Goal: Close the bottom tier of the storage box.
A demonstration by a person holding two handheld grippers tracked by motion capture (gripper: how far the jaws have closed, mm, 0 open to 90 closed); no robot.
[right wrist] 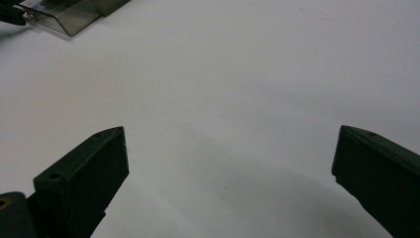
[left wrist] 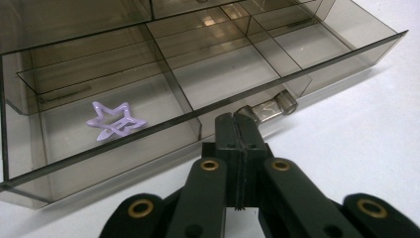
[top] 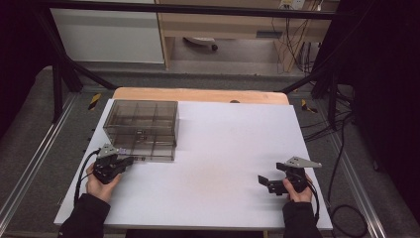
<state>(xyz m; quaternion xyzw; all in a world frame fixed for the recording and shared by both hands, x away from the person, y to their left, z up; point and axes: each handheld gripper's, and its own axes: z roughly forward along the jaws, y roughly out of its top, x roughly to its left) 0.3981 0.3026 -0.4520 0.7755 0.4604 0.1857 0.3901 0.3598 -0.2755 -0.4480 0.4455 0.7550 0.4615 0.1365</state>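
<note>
Left claw point(left wrist: 239, 130) is pressed together on the drawer handle point(left wrist: 270, 107) of the smoky organizer box point(top: 141, 128) at the table's point(top: 223, 163) far-left; a hard or skewed tug could drag the whole box (or slip the tab). In the pulled-out drawer point(left wrist: 208, 94), left compartment from the handle, lies a purple star clip point(left wrist: 115, 120); other cells look empty. Right claw point(right wrist: 230, 163) is spread, well right of the box.
</note>
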